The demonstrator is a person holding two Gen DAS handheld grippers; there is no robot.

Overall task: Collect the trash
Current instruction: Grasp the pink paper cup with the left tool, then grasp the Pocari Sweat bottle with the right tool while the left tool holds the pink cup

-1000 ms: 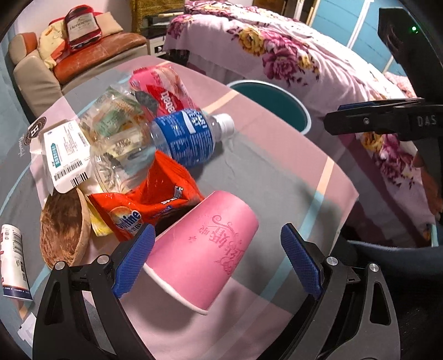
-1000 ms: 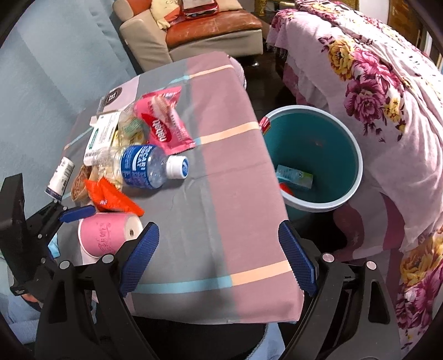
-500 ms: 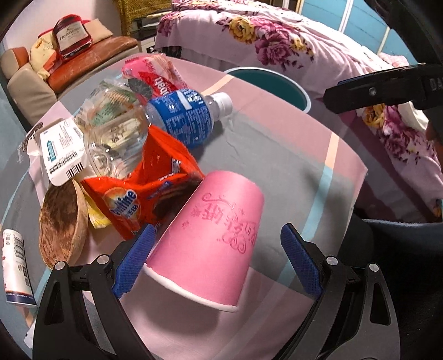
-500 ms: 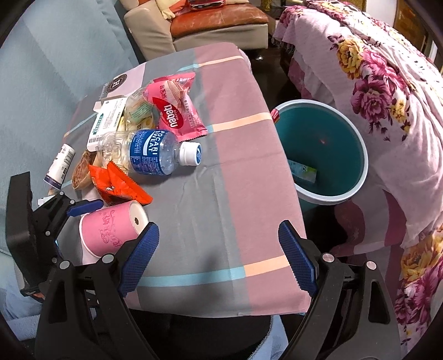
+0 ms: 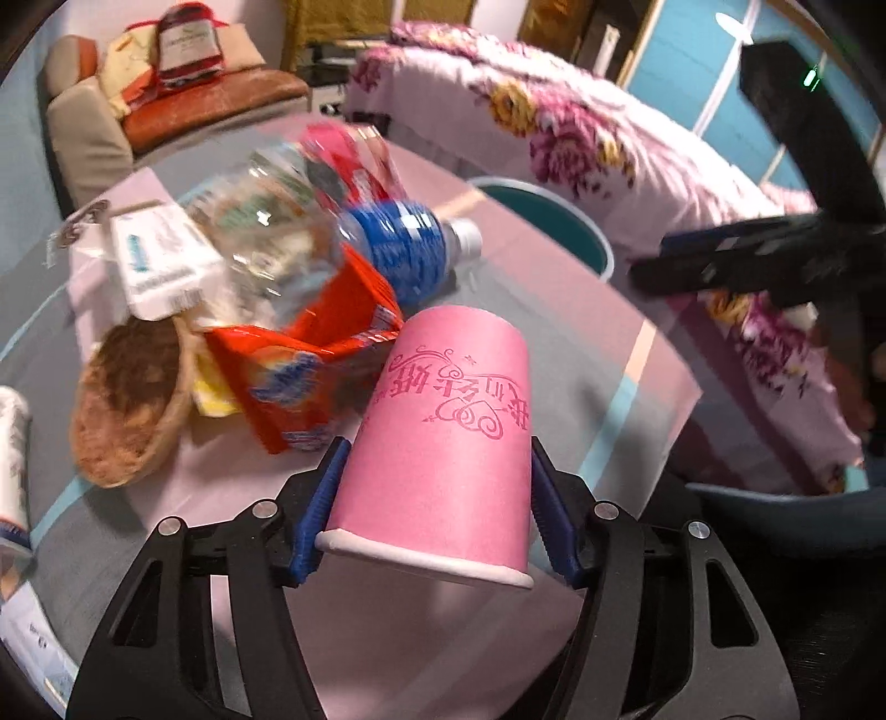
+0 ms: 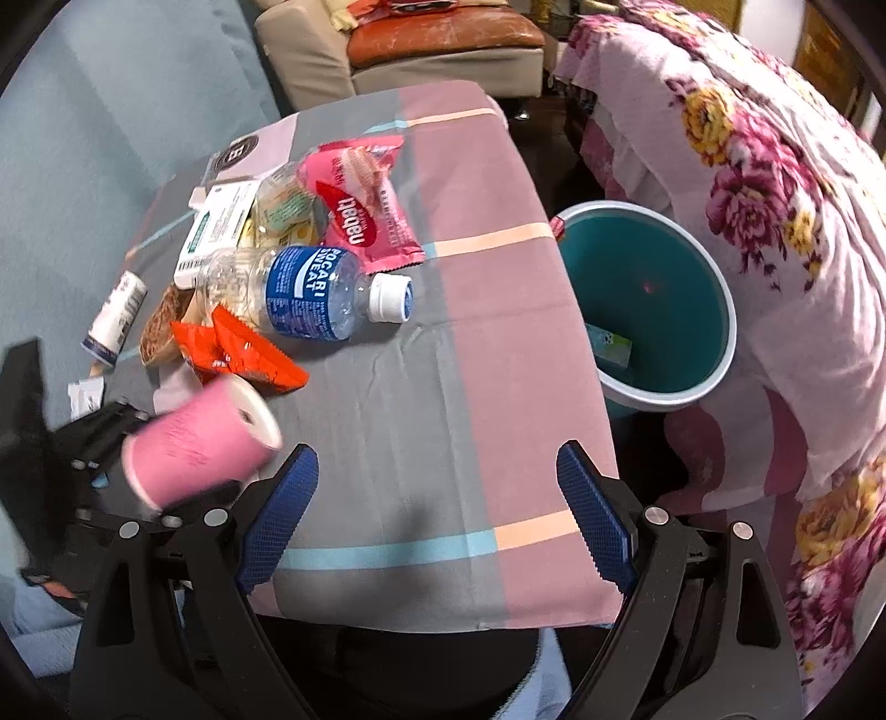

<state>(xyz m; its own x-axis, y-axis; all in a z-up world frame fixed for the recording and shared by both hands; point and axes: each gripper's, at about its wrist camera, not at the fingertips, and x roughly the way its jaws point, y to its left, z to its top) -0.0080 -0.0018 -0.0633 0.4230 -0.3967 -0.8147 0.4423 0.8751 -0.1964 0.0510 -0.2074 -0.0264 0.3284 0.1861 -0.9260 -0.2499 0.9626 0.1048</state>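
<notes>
My left gripper (image 5: 437, 515) is shut on a pink paper cup (image 5: 443, 448), gripped near its rim and lifted off the table; the cup also shows blurred in the right wrist view (image 6: 199, 443). My right gripper (image 6: 437, 515) is open and empty above the table's front edge. On the table lie an orange snack wrapper (image 6: 238, 354), a clear bottle with a blue label (image 6: 299, 299), a pink snack pack (image 6: 354, 205) and a white box (image 6: 219, 227). A teal trash bin (image 6: 653, 304) stands on the floor right of the table with a small carton inside.
A brown wicker bowl (image 5: 127, 404) and a white tube (image 6: 113, 321) lie at the table's left side. A flower-patterned bed (image 6: 775, 194) is to the right, a sofa (image 6: 421, 39) behind. The table (image 6: 470, 387) has a pink and grey cloth.
My left gripper closed on the pink cup and raised it from the table. The right gripper moved slightly closer over the table, still open.
</notes>
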